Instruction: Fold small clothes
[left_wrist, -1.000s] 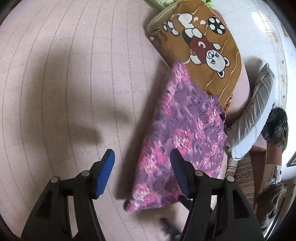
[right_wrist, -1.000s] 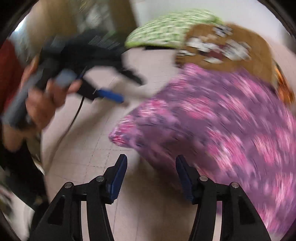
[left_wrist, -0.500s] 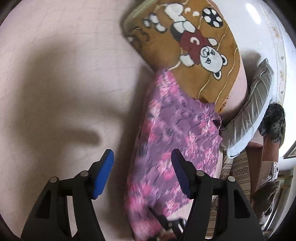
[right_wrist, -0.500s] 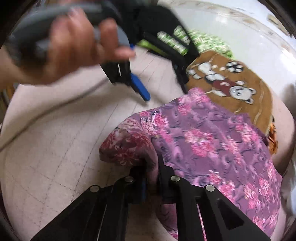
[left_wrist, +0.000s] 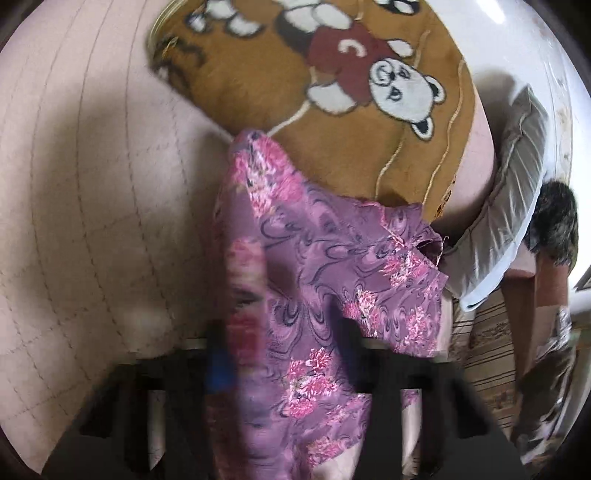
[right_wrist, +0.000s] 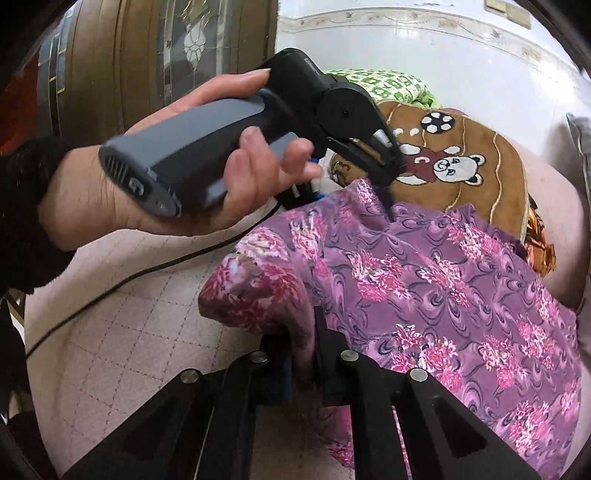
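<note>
A purple garment with pink flowers (right_wrist: 424, 295) lies on the pink quilted bed. My right gripper (right_wrist: 304, 354) is shut on its near left corner, with cloth bunched between the fingers. My left gripper (right_wrist: 384, 195) reaches down onto the garment's far edge in the right wrist view. In the left wrist view the garment (left_wrist: 314, 277) hangs between the blurred fingers of my left gripper (left_wrist: 280, 354), which stand wide apart on either side of the cloth.
A brown blanket with a bear print (left_wrist: 332, 92) lies just beyond the garment. A grey pillow (left_wrist: 509, 192) rests against the white wall at right. A green-patterned cushion (right_wrist: 384, 83) sits behind. The left gripper's cable (right_wrist: 110, 288) trails over the bed (right_wrist: 147, 350).
My right gripper has closed on the garment's near corner and lifted it. My left gripper has come down onto the far edge, with cloth now between its fingers.
</note>
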